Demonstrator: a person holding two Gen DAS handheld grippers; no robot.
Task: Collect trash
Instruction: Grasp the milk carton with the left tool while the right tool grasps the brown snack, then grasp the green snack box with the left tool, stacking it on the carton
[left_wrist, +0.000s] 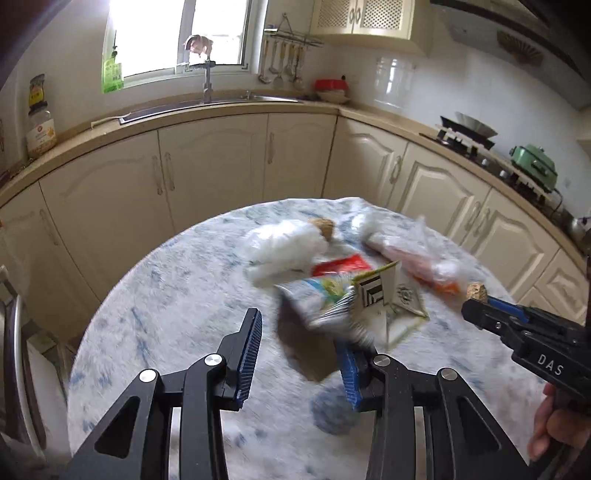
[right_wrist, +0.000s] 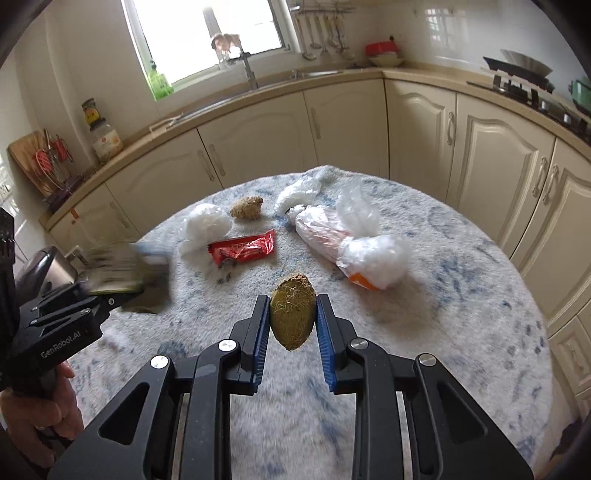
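The right gripper (right_wrist: 291, 321) is clamping a brown fibrous lump (right_wrist: 292, 316) between its two blue pads, the lump standing upright and hanging above the round table (right_wrist: 461, 325), which is covered in a white-and-blue fuzzy cloth. The left gripper (left_wrist: 303, 343) is standing with its fingers well apart; a blurred, crumpled snack packet (left_wrist: 325, 306) is sitting against its right finger, but whether the packet is actually being pinched cannot be told — motion blur is hiding the contact. Seen from the right wrist view, the same packet (right_wrist: 122, 269) is appearing as a smear at the tip of the left gripper (right_wrist: 110, 295), over the left edge of the table. The remaining trash is lying on the far half of the table: a red wrapper (right_wrist: 243, 247) near the centre, a crumpled white plastic ball (right_wrist: 205, 225) just left of the wrapper, a second brown lump (right_wrist: 246, 207) behind the wrapper, and a long clear plastic bag (right_wrist: 343, 240) with orange showing at its near end, well right of the wrapper. A smaller white plastic wad (right_wrist: 299, 192) is touching the far end of that bag. Cream kitchen cabinets (right_wrist: 258, 129) are curving behind the table.
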